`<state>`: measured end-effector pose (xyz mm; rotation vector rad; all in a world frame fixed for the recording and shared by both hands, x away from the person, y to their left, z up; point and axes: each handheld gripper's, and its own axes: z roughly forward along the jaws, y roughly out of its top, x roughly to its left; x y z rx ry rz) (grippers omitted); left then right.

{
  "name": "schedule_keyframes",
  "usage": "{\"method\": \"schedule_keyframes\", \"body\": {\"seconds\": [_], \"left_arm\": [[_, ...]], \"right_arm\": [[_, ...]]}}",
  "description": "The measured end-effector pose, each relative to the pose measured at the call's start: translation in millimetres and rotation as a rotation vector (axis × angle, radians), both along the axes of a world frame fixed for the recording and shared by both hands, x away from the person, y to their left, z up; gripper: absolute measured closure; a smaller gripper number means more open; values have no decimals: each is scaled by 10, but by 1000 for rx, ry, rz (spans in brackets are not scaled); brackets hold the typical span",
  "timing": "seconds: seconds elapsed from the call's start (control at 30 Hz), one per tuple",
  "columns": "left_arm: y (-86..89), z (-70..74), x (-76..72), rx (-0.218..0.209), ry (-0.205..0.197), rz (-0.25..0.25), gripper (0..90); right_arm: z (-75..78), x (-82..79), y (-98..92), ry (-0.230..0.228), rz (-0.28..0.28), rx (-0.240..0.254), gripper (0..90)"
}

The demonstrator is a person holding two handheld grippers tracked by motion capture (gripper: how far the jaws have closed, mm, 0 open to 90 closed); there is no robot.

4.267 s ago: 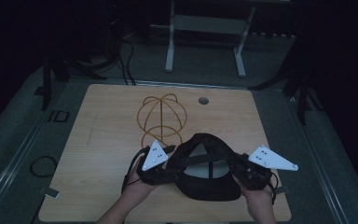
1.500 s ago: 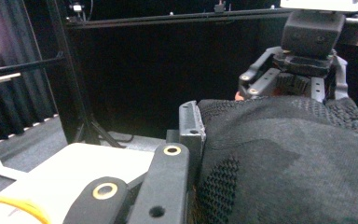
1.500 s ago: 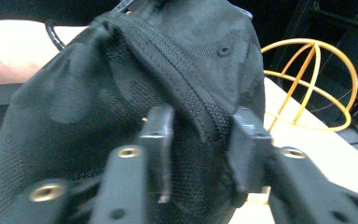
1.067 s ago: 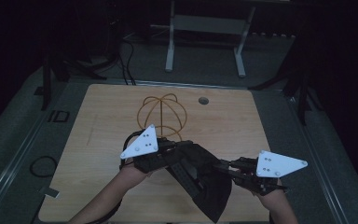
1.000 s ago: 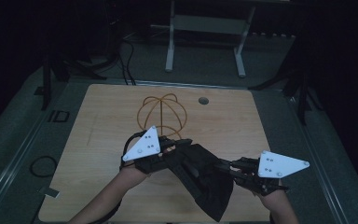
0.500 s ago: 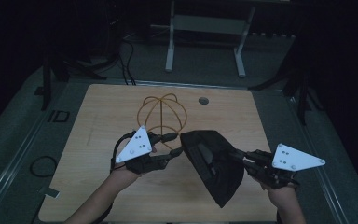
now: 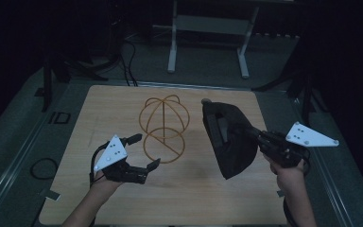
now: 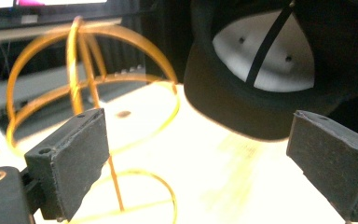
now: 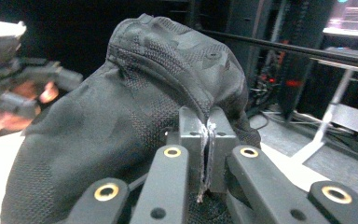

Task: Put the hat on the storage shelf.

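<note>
The right gripper (image 7: pixel 253 134) is clenched on the cap's (image 7: pixel 228 137) fabric, holding it above the surface (image 7: pixel 75 118) beside the wire stand (image 7: pixel 164 126), presumably for mounting, while the left gripper (image 7: pixel 144 152) waits released.

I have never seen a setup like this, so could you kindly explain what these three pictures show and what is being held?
A person stands at a wooden table with a hand-held two-jaw tool in each hand. The high view looks down from above; the other two come from cameras riding on each tool. The right gripper is shut on a black cap, lifted off the table. The left gripper is open and holds nothing. A gold wire stand sits on the table between them.
</note>
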<state>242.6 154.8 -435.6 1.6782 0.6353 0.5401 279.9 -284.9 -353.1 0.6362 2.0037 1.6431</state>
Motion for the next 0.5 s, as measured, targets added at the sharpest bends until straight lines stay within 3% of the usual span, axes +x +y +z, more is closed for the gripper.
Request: {"method": "schedule_keyframes", "body": {"seconds": [0.1, 0.13, 0.17, 0.2, 0.3, 0.37, 0.4, 0.47, 0.5], "left_arm": [[57, -82, -18, -2, 6, 31, 41], [120, -155, -31, -30, 29, 48, 43], [120, -155, -31, -30, 29, 48, 43], [174, -231, -67, -6, 13, 56, 44], [262, -360, -115, 20, 39, 86, 44], [328, -440, -160, 26, 31, 96, 44], [374, -488, -178, 20, 53, 116, 44], [436, -557, -213, 15, 55, 125, 44], [480, -598, -226, -5, 88, 144, 44]], "right_arm": [[29, 80, 19, 6, -6, 7, 878], [76, 153, 79, -7, -20, -33, 878], [76, 153, 79, -7, -20, -33, 878], [123, 227, 127, 4, -13, -14, 878], [206, 311, 210, 4, -28, -14, 878], [274, 362, 284, -12, -38, -44, 878], [306, 388, 311, -2, -38, -22, 878], [374, 414, 401, -27, -47, -54, 878], [403, 434, 440, -21, -44, -45, 878]]}}
